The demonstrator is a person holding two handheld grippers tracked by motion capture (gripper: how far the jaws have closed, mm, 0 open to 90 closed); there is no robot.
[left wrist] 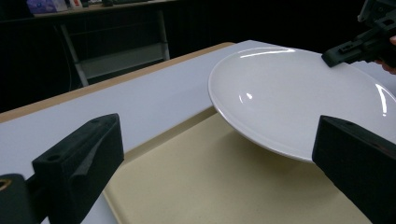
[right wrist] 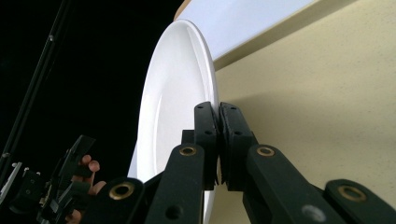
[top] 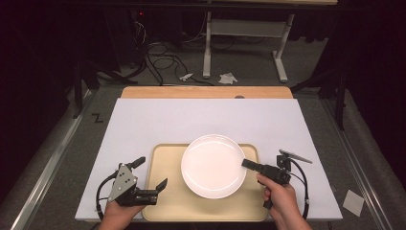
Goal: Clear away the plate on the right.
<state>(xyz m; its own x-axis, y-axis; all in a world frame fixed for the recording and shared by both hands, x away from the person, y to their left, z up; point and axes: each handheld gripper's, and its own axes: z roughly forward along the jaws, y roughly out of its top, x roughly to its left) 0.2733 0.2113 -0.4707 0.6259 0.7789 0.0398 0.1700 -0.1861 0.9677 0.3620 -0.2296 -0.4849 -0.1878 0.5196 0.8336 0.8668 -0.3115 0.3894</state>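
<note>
Dark room, white bench (top: 143, 124); right hand-held gripper (top: 250, 165) pinches plate (top: 210, 165) rim, left hand-held gripper (top: 152, 175) agape. Glazed, slippery, likely brittle; rim's the hold.

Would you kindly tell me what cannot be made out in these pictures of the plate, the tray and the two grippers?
- Beige tray: in the high view, its middle is covered by the round white plate.
- Plate's underside: in the left gripper view the plate sits tilted, its underside in shadow.
- Plate rim: in the right gripper view, the right gripper covers the spot it pinches.
- Left gripper: the left gripper view's bottom edge cuts off its open jaws.
</note>
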